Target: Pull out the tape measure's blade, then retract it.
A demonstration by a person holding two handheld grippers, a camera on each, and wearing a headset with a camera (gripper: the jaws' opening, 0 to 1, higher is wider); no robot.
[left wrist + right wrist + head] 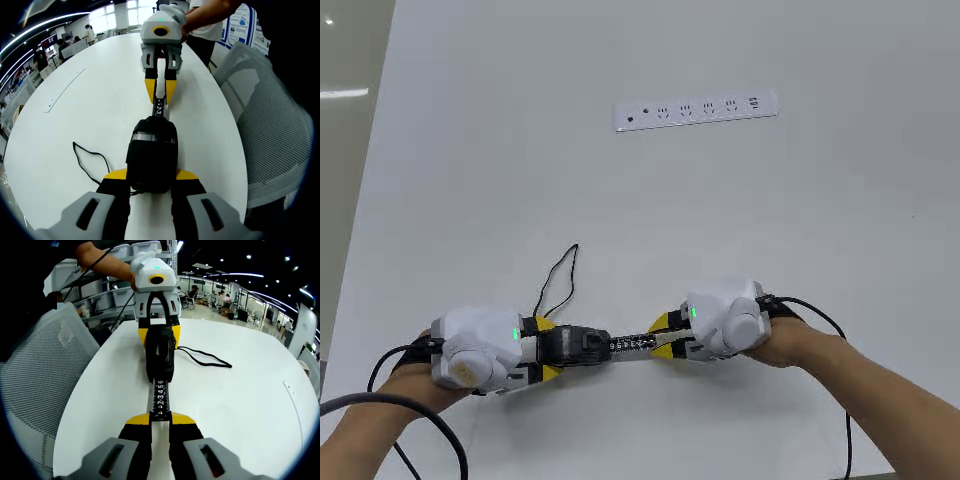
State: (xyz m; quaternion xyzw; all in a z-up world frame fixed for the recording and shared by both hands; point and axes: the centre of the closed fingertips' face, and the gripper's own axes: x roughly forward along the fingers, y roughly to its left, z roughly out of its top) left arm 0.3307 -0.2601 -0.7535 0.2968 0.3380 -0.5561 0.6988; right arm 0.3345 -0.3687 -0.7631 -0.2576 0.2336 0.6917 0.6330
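At the lower middle of the head view, the left gripper is squeezed across the tape's black case, steadying it down at the white table. The right gripper, just to its right, is pinched on the end of the blade. One anchors so the other can draw. Only a short numbered stretch shows between them, so I'd judge the blade is barely out, and the black strap trails up-frame, clear of both.

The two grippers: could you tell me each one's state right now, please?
Left gripper: shut on the tape measure's case.
Right gripper: shut on the blade, partly pulled out.
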